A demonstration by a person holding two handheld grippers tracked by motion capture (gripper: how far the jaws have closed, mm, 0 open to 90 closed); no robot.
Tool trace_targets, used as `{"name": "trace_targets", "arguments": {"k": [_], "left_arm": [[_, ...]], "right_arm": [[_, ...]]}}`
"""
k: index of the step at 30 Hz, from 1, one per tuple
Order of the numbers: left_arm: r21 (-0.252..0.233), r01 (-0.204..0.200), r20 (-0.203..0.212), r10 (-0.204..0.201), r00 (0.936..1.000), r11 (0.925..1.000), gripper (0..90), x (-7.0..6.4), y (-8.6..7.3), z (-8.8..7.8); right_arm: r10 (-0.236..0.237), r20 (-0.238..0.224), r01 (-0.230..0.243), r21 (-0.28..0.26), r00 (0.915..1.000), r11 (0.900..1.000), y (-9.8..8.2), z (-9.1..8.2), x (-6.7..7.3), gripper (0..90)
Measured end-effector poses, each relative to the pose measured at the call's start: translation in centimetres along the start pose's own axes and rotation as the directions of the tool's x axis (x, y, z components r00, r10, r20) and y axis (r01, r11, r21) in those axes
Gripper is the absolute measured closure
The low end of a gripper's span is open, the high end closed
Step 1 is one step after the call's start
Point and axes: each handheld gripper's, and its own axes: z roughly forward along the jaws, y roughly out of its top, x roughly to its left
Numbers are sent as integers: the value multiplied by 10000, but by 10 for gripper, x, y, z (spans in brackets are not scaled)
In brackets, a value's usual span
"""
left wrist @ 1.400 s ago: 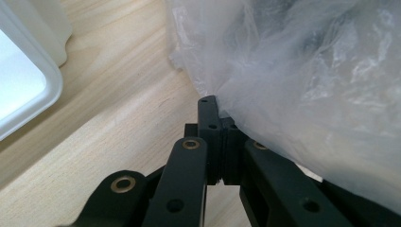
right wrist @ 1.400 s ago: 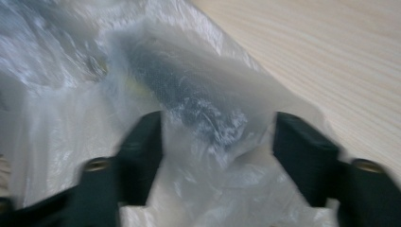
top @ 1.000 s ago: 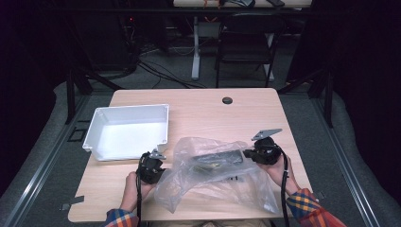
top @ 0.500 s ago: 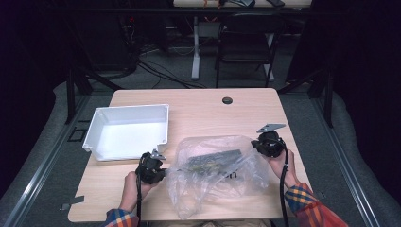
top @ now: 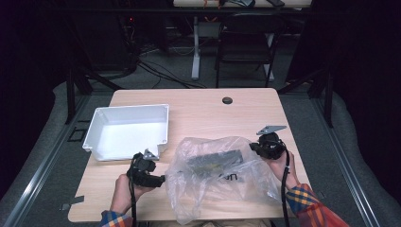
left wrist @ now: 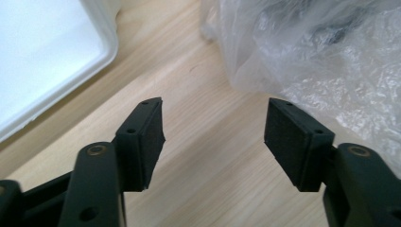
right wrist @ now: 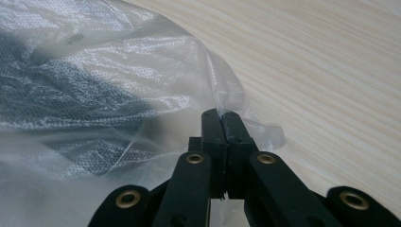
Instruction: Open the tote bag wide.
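Clear plastic bag [top: 222, 179] with dark item [top: 215, 160] inside lies on desk [top: 198, 106], front centre. Your right gripper [right wrist: 221, 115]: jaws clamped on bag edge. Your left gripper [left wrist: 213, 125]: jaws just opened, nothing between, beside bag. White tray [top: 127, 132] back left.

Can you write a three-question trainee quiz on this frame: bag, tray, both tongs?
1. True or false: the right tongs are shut on the bag.
2. What lies between the pads of the left tongs?
A. a fold of the bag
B. nothing, just bare table beyond them
C. the tray's rim
3. In the high view, on which side of the bag does the tray sit?

Key
1. True: the jaws pinch the plastic at its edge.
2. B: the jaws have just been opening and stand apart, empty, with the bag off to one side.
3. Its left, farther back on the table.
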Motion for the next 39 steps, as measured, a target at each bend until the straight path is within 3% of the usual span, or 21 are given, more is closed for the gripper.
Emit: {"name": "trace_targets", "arguments": {"k": [5,8,10,14,17,19,22,23,24,28,30,36,39], "left_arm": [[60,328,-86,-328,9994,9994,322,11,-7,-5],[-296,652,-158,-657,9977,9974,301,18,-11,-16],[-766,823,8,-825,9966,9937,283,20,-11,-24],[-1706,489,742,-367,9966,9841,258,3,0,-32],[-1757,-33,1209,249,9924,9844,256,-12,13,-24],[-1726,-270,1240,489,9911,9846,267,-18,20,-14],[-1654,-571,1212,778,9896,9846,349,-22,31,1],[-1612,-671,1249,878,9883,9846,439,-22,33,4],[-1577,-789,1284,997,9867,9843,473,-22,34,7],[-1464,-876,1154,1049,9878,9853,813,-24,38,16],[-1399,-815,1032,964,9900,9868,891,-23,39,19],[-1579,-162,626,264,9977,9873,900,-19,41,20],[-1548,52,498,26,9988,9879,900,-17,42,19]], "right_arm": [[120,6,-120,31,9999,9999,-3,-1,-4,898],[115,-19,-115,61,9999,9999,-3,-1,-3,898],[121,-47,-121,12,9999,9999,-3,-1,-2,897],[31,-117,-32,-31,9999,10000,-1,-1,0,897],[-18,-214,15,-137,9998,9999,0,0,3,897],[-147,-280,142,-186,9995,9997,1,-1,6,896],[-252,-376,243,-225,9990,9995,2,0,8,896],[-285,-428,275,-252,9987,9993,2,0,8,896],[-333,-428,324,-203,9985,9993,2,1,9,896],[-415,-491,409,-137,9979,9991,3,5,10,895],[-498,-524,494,-86,9974,9987,3,6,10,892],[-465,-483,462,-90,9977,9989,3,6,12,823],[-368,-602,356,-201,9975,9992,6,-2,11,634]]}}
